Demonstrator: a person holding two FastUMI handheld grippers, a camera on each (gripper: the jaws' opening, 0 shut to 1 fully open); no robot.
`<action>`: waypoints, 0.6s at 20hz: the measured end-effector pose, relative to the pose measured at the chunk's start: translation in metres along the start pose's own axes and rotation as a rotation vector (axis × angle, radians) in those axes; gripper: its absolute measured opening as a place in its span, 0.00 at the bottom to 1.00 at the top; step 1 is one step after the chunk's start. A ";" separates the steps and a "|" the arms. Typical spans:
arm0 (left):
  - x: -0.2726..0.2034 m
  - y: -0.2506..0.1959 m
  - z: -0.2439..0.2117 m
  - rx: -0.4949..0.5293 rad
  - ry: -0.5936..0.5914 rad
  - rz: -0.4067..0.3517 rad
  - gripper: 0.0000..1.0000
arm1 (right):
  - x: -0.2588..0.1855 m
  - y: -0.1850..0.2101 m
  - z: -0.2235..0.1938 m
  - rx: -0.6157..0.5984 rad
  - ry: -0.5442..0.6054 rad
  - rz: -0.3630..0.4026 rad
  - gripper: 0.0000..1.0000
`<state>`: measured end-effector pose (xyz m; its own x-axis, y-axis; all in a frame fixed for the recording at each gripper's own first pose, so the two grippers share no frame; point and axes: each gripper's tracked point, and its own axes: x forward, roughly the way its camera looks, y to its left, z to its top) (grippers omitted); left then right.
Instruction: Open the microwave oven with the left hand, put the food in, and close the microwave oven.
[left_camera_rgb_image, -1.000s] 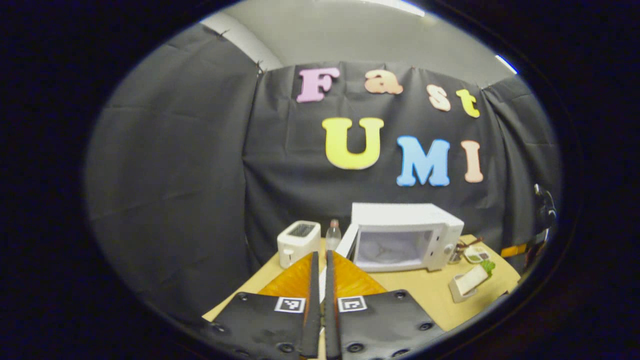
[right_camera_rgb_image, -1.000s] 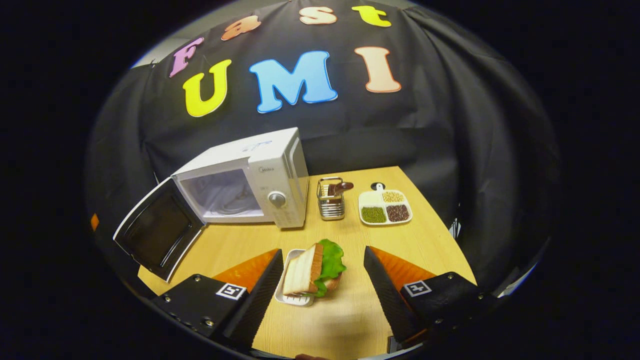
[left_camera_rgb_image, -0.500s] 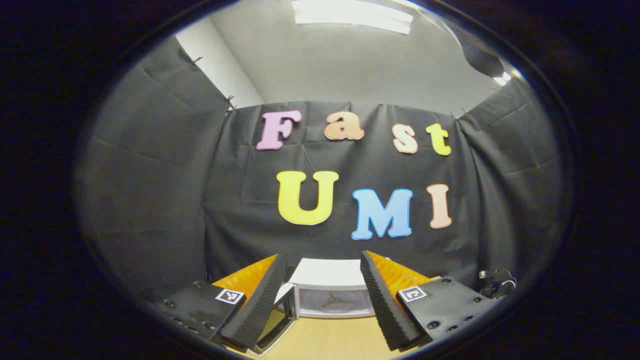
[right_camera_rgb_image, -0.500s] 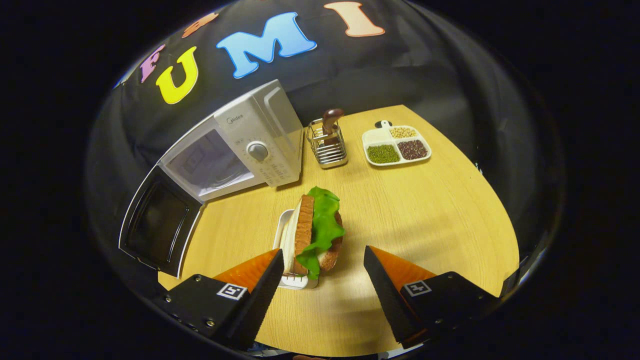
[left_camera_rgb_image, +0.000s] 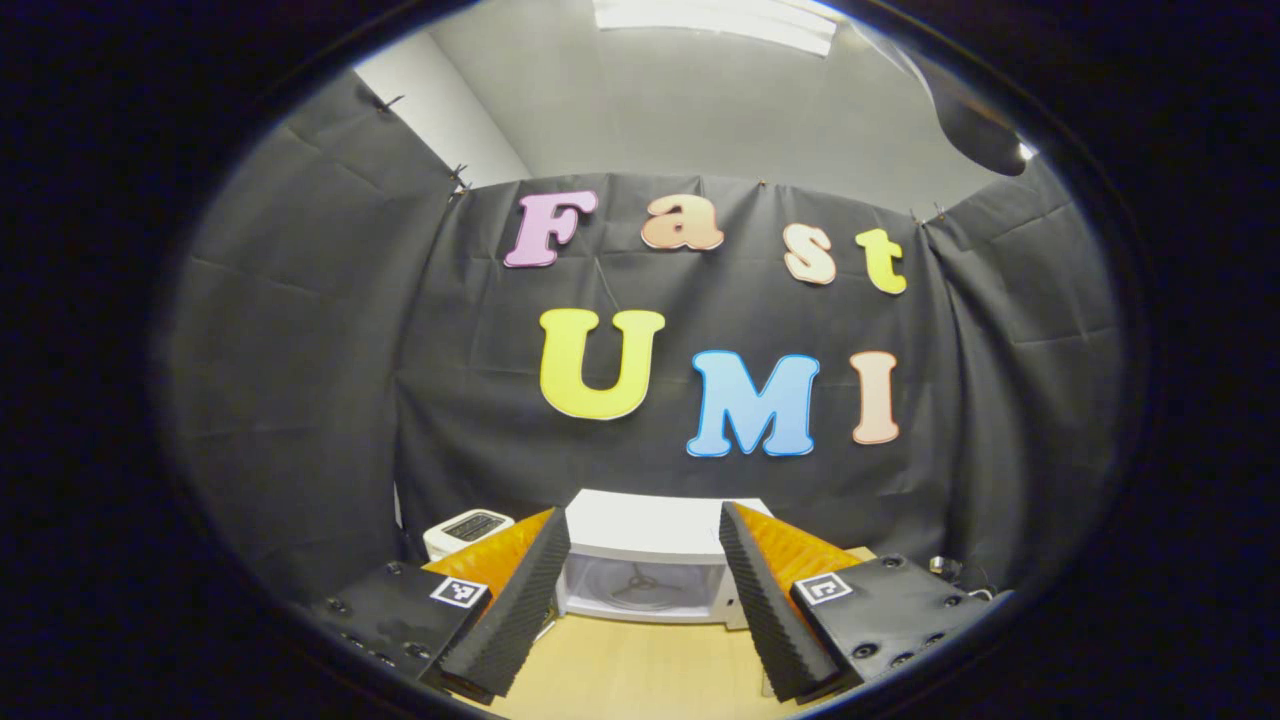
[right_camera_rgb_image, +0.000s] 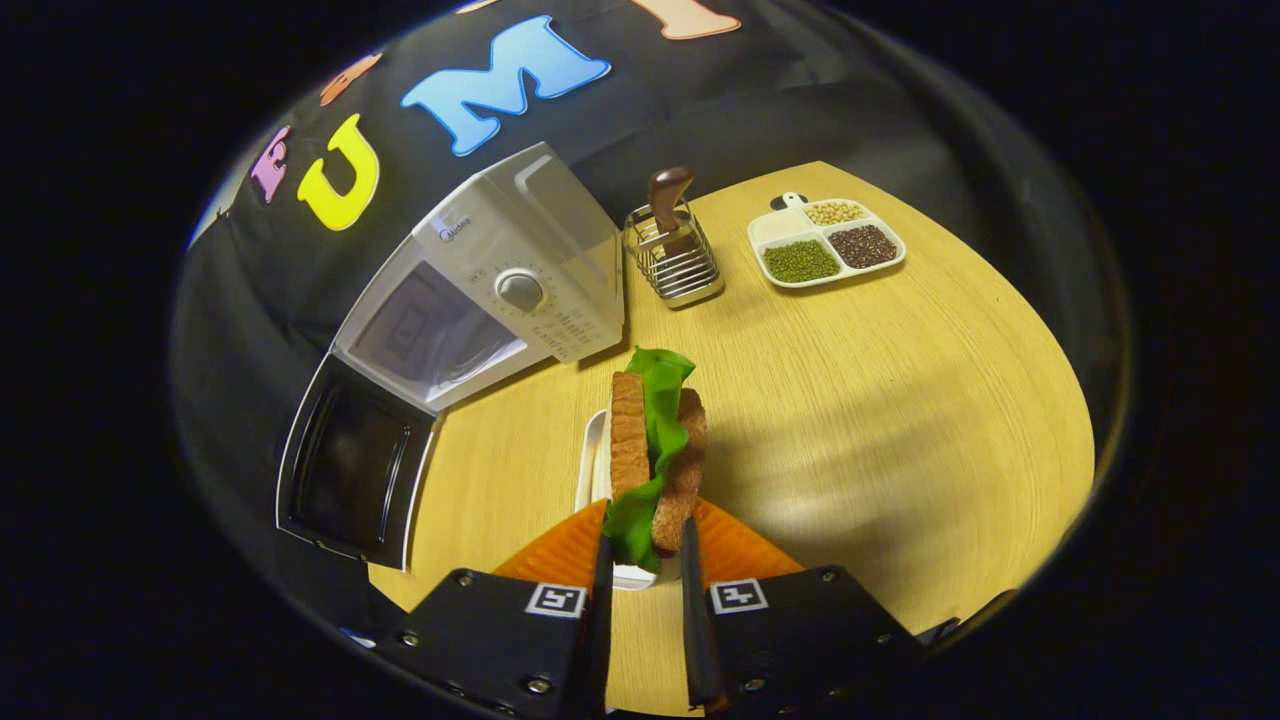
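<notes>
Here the right gripper (right_camera_rgb_image: 643, 585) has its two fingers drawn close together around the near end of the sandwich (right_camera_rgb_image: 655, 450), one finger against each bread face, so the food is clamped between them. The sandwich stands on edge, two brown slices with a green lettuce leaf between them, in a small white holder (right_camera_rgb_image: 592, 470) on the wooden table (right_camera_rgb_image: 900, 400). In the right gripper view, the microwave oven (right_camera_rgb_image: 500, 290) sits at the far left of the table, white, with a round dial on its control panel. Its door (right_camera_rgb_image: 352, 470) hangs fully open to the left, the dark inner window facing up toward the camera, and the cavity is visible behind it. Just right of the oven stands a wire rack (right_camera_rgb_image: 678, 268) with a brown-handled utensil in it. Farther right lies a white divided dish (right_camera_rgb_image: 828, 240) holding green, dark red and pale grains, well apart from the sandwich.

In the left gripper view, the left gripper (left_camera_rgb_image: 642, 590) is spread wide and holds nothing. Between its fingers, farther off, the microwave oven (left_camera_rgb_image: 655, 560) faces the camera with its open cavity and turntable hub showing. A white toaster (left_camera_rgb_image: 462, 530) stands to the left of the oven, near the black cloth wall.
</notes>
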<state>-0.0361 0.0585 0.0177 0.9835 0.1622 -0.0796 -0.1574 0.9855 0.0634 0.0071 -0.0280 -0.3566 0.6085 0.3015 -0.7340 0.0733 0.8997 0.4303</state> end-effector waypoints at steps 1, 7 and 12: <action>0.000 -0.002 0.001 0.004 0.001 -0.010 0.96 | 0.000 0.003 -0.002 0.004 0.014 0.005 0.21; 0.009 0.009 0.001 -0.010 0.003 -0.107 0.94 | -0.012 0.012 0.009 0.054 -0.090 -0.049 0.11; 0.008 0.048 0.019 0.019 -0.036 -0.200 0.95 | -0.037 0.056 0.012 0.172 -0.193 -0.051 0.11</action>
<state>-0.0345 0.1065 0.0391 0.9976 -0.0393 -0.0572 0.0432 0.9967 0.0682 -0.0019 0.0074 -0.2990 0.7391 0.1761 -0.6502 0.2310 0.8404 0.4903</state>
